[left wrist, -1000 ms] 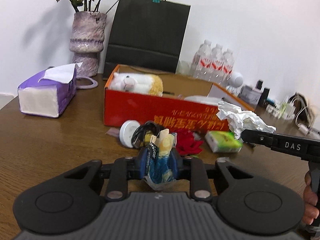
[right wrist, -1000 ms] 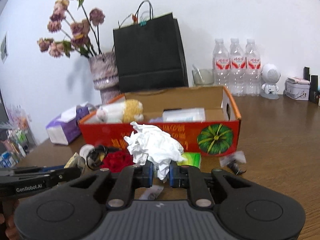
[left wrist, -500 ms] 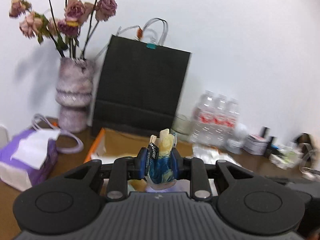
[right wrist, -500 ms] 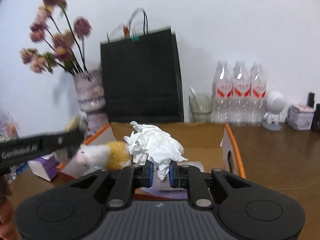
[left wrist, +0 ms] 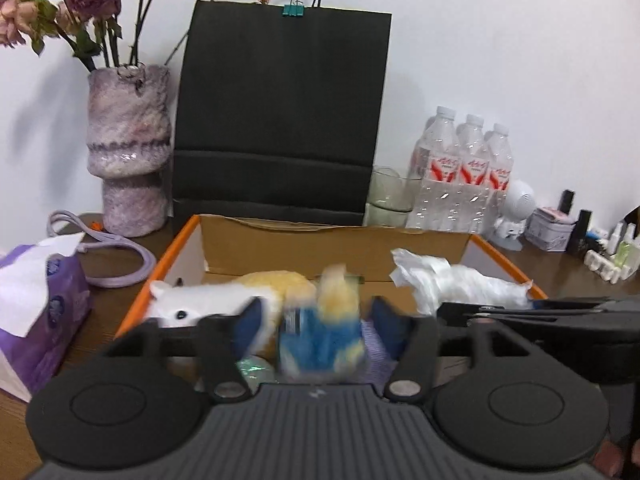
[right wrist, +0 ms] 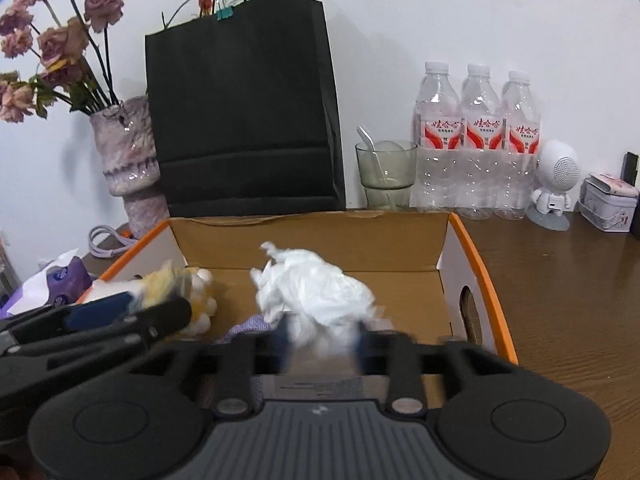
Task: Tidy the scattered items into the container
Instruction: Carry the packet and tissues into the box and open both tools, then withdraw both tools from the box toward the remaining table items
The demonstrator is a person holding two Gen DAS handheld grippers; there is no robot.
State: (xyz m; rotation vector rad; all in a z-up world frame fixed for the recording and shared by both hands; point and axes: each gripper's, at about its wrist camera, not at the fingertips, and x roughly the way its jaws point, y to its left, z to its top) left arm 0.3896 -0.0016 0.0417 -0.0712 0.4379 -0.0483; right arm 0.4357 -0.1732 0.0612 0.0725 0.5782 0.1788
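Blue and yellow, the little packet [left wrist: 322, 336] hung blurred between the left tongs [left wrist: 320, 322], whose jaws had just been opening wide, so it looked let go above the orange box [left wrist: 168, 264]. A plush toy [left wrist: 224, 300] lay inside at ten o'clock.

From the right view, the right tongs [right wrist: 322, 340] had just been opening too, and the white crumpled paper [right wrist: 316, 296] sat loose between them, over the box floor. This was the dropping step. Next, both tongs probably needed to go back to the table [right wrist: 560, 280] for more things.
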